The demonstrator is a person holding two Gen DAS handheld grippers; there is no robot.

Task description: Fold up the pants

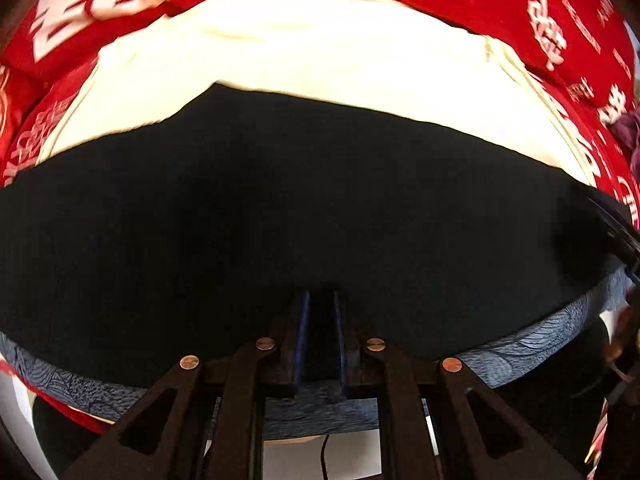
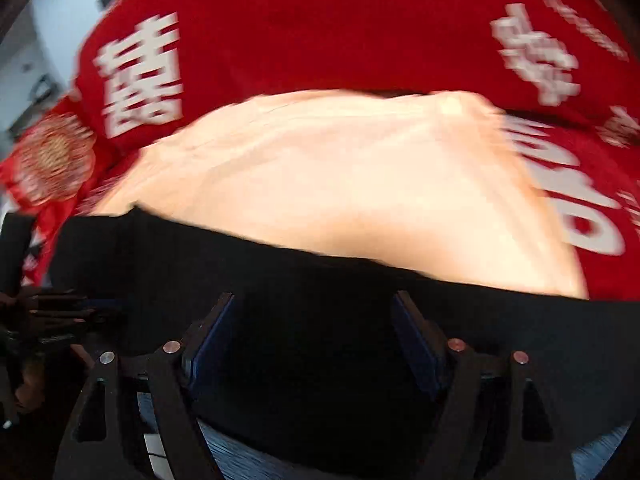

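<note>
While one gripper [image 1: 320,300] pinches, one pants [image 1: 280,208] lies.

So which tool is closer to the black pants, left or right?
Left. The left tool is shut with its tips down on the black pants, seemingly pinching the fabric. The right tool hangs open over the pants, its pads clear of the cloth.

White print on red cloth, none of it legible

The red cloth [image 1: 500,4] that covers the far side in both wrist views carries large white characters and smaller white lines of lettering, but motion blur and the fisheye bend leave no character or word readable. In the right wrist view a round white-and-gold emblem [image 2: 52,160] sits on the cloth near its left edge, its detail equally smeared. Nothing else in view bears a label, number or brand mark.
</note>
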